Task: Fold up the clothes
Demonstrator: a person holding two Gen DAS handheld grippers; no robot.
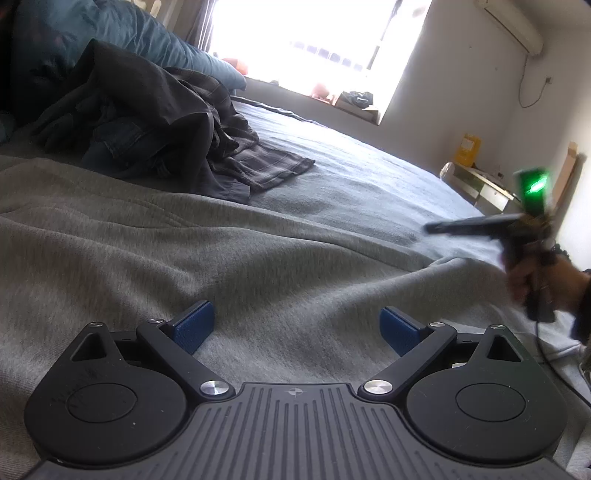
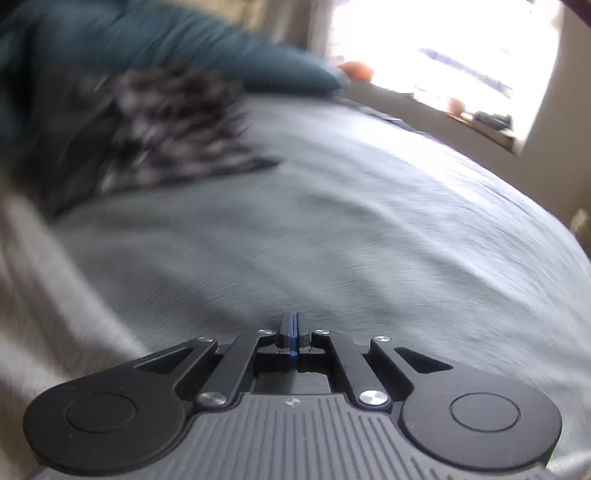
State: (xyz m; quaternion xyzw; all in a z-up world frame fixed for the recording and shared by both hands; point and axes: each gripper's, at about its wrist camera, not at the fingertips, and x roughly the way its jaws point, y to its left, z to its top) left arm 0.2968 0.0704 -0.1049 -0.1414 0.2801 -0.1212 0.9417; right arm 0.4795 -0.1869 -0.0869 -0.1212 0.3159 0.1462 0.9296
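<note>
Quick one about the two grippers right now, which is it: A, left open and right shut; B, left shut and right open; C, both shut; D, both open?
A: the left gripper has its blue pads spread wide over the grey garment, while the right gripper has its fingers pressed together.

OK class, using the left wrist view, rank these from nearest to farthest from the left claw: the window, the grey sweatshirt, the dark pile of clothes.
1. The grey sweatshirt, spread on the bed directly under and ahead of the open left claw.
2. The dark pile of clothes, farther back on the left.
3. The window, on the far wall, top centre.
</note>
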